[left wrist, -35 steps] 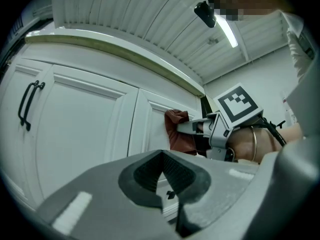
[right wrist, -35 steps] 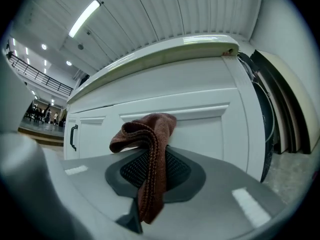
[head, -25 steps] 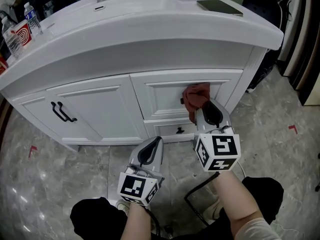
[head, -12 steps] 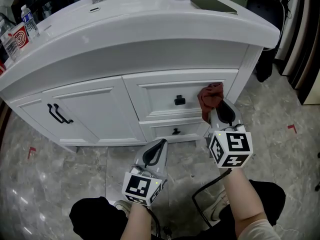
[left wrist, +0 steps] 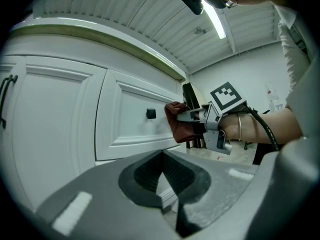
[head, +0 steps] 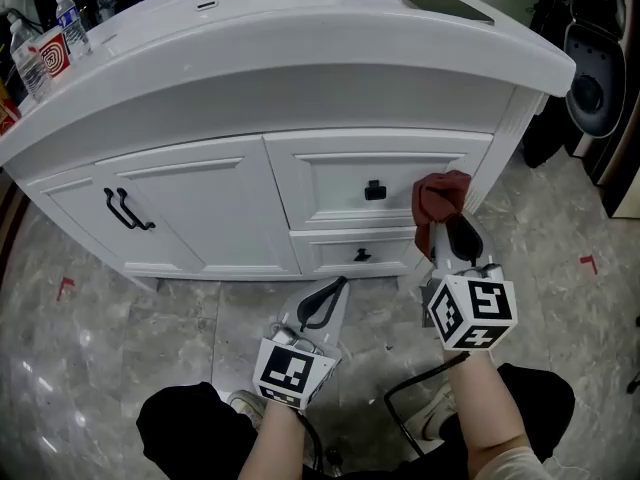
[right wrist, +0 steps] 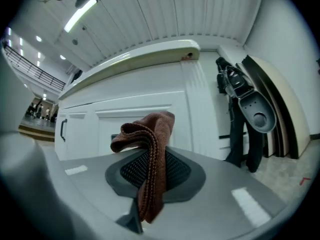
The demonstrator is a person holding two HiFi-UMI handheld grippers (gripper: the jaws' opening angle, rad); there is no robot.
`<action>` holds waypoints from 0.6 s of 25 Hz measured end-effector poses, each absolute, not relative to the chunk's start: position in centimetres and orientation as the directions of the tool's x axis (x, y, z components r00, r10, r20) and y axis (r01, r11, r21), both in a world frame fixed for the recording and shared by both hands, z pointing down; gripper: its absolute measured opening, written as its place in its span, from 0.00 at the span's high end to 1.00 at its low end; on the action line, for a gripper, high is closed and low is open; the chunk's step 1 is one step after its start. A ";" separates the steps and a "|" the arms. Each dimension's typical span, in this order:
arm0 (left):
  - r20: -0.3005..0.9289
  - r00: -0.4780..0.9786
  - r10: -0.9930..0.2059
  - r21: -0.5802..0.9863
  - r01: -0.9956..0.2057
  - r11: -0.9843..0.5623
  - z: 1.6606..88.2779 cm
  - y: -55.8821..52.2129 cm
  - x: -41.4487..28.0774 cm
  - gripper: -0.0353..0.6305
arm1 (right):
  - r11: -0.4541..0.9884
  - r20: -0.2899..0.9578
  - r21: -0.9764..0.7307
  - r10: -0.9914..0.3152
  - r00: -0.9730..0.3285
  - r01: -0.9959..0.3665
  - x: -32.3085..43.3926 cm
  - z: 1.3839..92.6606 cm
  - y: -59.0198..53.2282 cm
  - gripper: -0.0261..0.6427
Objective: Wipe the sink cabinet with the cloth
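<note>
Brightly, evenly lit from a ceiling tube lamp (left wrist: 216, 19) high above the jaws. Soft shadow under the overhang of the sink cabinet (head: 330, 183), ahead of both jaws. Heavy fisheye bending and black corners in both gripper views. Blurred nearest the jaws, sharper beyond.

Your left gripper (head: 333, 286) and right gripper (head: 452, 226) are grey, black-padded; behind each sits 1 white cube (head: 290, 373) with black square markers. A black cable (left wrist: 267, 129) hangs behind the right gripper.
</note>
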State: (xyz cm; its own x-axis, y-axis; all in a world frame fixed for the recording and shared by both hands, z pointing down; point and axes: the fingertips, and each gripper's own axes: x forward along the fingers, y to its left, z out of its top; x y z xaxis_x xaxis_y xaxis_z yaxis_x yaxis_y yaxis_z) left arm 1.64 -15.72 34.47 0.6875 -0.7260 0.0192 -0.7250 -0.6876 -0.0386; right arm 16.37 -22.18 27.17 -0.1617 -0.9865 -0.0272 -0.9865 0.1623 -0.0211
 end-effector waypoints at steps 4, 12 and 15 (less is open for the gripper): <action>0.024 0.656 -0.754 -0.035 -0.753 -0.657 34.4 -15.9 -0.5 0.95 | 0.307 0.013 0.014 -0.952 -0.307 -0.952 8.8 29.3 -22.4 0.83; 0.012 0.521 -0.854 0.016 -0.854 -0.521 34.7 -17.9 -7.1 0.95 | 0.449 0.107 0.002 -0.888 -0.446 -0.893 -1.5 32.8 -24.3 0.83; -0.004 0.506 -0.863 0.062 -0.861 -0.505 34.7 -18.1 -8.3 0.95 | 0.462 0.089 -0.028 -0.882 -0.462 -0.887 -3.2 33.4 -25.0 0.83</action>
State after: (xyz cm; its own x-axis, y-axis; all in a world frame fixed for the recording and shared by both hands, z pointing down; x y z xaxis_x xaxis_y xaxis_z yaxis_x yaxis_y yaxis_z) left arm -8.32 -18.15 34.75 0.5056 -0.8628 -0.0042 -0.8610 -0.5048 0.0620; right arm -3.24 -24.97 33.37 -0.4623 -0.8823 0.0889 -0.8866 0.4617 -0.0284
